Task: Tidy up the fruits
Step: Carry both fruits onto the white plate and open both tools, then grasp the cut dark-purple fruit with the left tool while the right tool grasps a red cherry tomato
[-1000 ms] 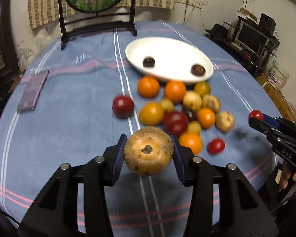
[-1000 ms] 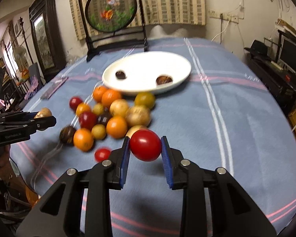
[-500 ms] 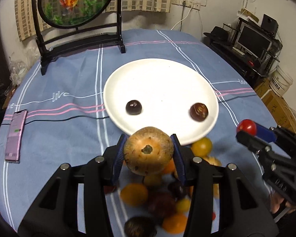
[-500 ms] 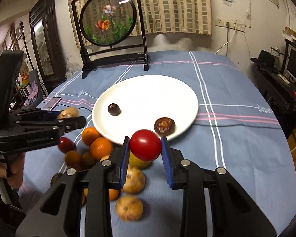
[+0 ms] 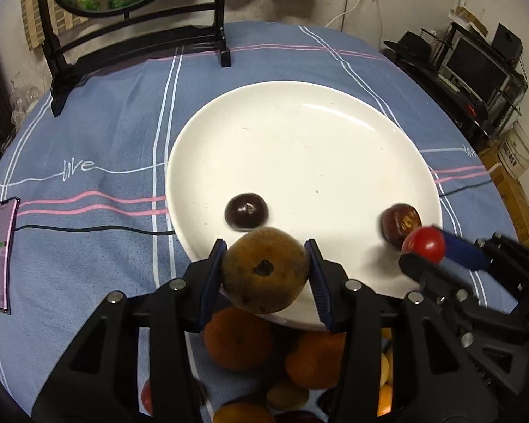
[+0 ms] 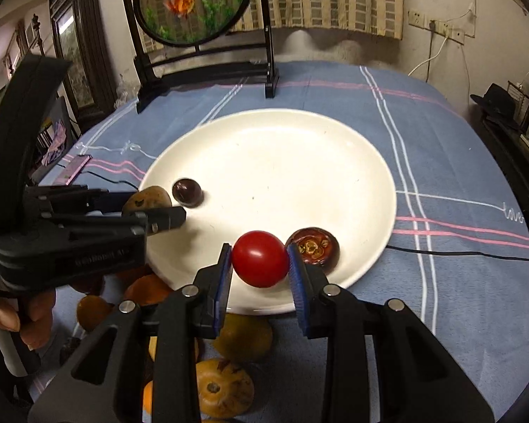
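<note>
Fruits are being held in both claws over the near edge of the white plate (image 5: 299,134). The left gripper (image 5: 264,275) is pinching a brown, rough-skinned round fruit (image 5: 264,271) between its blue pads (image 5: 211,278), its dark stem scar facing the camera; the fingers are reaching forward and level, their tips just above the plate's near rim. The right gripper (image 6: 259,264) is clamping a glossy red tomato (image 6: 260,258) between its pads (image 6: 225,278), also over the near rim, just beside a halved dark fruit (image 6: 314,246) lying cut-side up on the plate. A small dark purple fruit (image 6: 187,190) is resting on the plate toward its left edge, near the left gripper's tips. Seen from the right wrist view, the left tool is coming in from the left side, with fingers of the person's hand (image 6: 24,313) wrapped around its handle. Oranges (image 5: 239,338) and other brownish fruits (image 6: 222,391) are sitting in a heap on the blue striped tablecloth (image 5: 105,134) just outside the plate's near edge, under both tools. A phone (image 5: 0,250) is lying near the table's left edge, well apart from the plate.
</note>
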`<state>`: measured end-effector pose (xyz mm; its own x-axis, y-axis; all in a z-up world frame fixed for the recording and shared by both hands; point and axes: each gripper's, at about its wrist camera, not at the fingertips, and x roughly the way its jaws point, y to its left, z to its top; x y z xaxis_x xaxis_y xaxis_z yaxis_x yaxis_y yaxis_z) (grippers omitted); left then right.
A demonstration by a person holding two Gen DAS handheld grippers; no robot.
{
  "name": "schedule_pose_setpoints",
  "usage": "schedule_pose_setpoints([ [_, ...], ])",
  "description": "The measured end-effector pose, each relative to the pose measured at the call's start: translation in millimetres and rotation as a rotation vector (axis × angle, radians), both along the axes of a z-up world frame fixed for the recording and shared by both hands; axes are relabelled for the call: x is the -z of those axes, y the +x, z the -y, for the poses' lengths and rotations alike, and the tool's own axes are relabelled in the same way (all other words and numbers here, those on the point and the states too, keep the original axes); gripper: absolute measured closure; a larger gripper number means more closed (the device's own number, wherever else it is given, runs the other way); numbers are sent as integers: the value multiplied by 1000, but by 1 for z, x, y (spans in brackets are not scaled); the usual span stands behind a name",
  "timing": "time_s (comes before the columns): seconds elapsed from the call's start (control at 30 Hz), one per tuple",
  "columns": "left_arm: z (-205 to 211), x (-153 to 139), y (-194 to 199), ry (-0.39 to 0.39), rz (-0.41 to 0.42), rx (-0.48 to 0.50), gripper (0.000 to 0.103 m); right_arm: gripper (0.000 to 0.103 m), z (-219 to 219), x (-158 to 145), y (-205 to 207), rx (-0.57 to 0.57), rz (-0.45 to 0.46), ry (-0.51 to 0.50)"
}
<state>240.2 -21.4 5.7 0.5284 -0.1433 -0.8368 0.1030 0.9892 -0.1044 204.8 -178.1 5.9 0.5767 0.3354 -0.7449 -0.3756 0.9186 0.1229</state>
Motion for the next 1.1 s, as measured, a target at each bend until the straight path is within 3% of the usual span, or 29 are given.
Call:
schedule_pose_setpoints([
  [0.03,-1,0,2,-2,4,-9,51,71,0,3,2,5,-9,-9],
  [0.1,-3,0,4,-2,18,-22,38,57,0,6,5,18,-17,-23],
  [0.2,-3,-2,5,-13,19,-23,32,44,1,6,3,21,-9,-19],
  [0.53,-28,-29,-22,-48,80,-83,16,40,21,-4,-13,79,12,11],
  [1.1,-49,-32,-107,-22,100,-87,13,37,47,-2,-81,174,-17,44],
])
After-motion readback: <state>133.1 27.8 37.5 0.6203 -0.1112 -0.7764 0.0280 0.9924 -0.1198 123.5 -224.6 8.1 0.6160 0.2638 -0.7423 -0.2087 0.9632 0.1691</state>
